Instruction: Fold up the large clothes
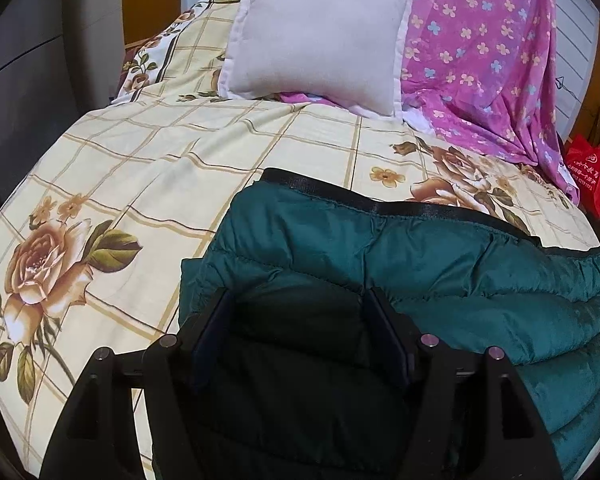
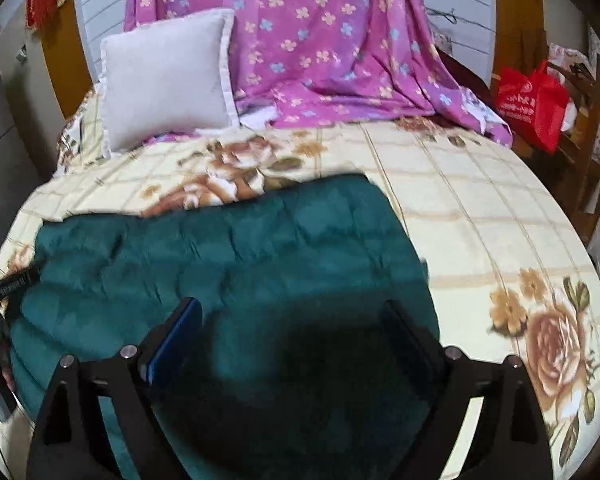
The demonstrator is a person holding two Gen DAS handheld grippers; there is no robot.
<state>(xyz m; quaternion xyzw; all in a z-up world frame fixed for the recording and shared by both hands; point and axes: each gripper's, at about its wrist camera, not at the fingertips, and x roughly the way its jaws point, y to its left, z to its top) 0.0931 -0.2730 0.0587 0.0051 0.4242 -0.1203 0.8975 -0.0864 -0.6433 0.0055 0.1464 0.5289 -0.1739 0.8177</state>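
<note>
A teal quilted jacket (image 1: 440, 264) with a black hem band (image 1: 380, 200) lies flat on the floral bedsheet (image 1: 140, 184). My left gripper (image 1: 298, 296) hangs just over the jacket's near left part. Its fingers stand wide apart with the fabric beneath and between them, and the pads do not press on it. In the right wrist view the same jacket (image 2: 220, 248) spreads across the bed, slightly blurred. My right gripper (image 2: 291, 306) is open above its near right part, with only shadowed fabric between the blue-padded finger (image 2: 176, 340) and the other one.
A white pillow (image 1: 316, 40) and a purple flowered sheet (image 1: 480, 52) lie at the head of the bed. A red bag (image 2: 532, 100) and wooden shelves (image 2: 588, 148) stand to the right of the bed. On the left is a grey cabinet (image 1: 24, 80).
</note>
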